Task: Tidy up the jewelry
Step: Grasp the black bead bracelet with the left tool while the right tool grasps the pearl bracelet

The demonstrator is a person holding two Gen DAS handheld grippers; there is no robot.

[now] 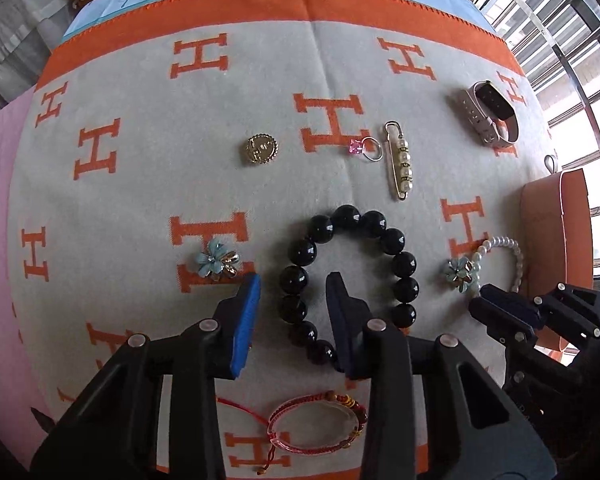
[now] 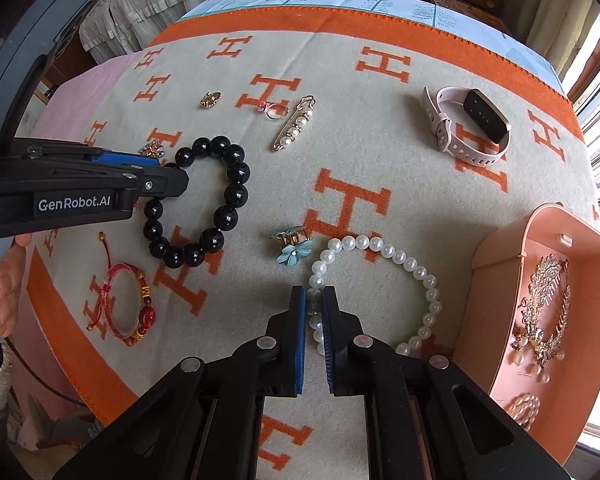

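Barely started: few pieces in the pink tray [image 2: 500, 256], most loose on the blanket [image 2: 380, 168]. Right gripper [image 2: 314, 300] pinches the pearl bracelet [image 2: 380, 246]; left gripper [image 1: 292, 284] straddles the black bead bracelet [image 1: 352, 216], probably not gripping yet.

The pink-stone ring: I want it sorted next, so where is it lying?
In the left wrist view the pink-stone ring lies on the blanket, above the black bead bracelet, right beside the pearl safety pin.
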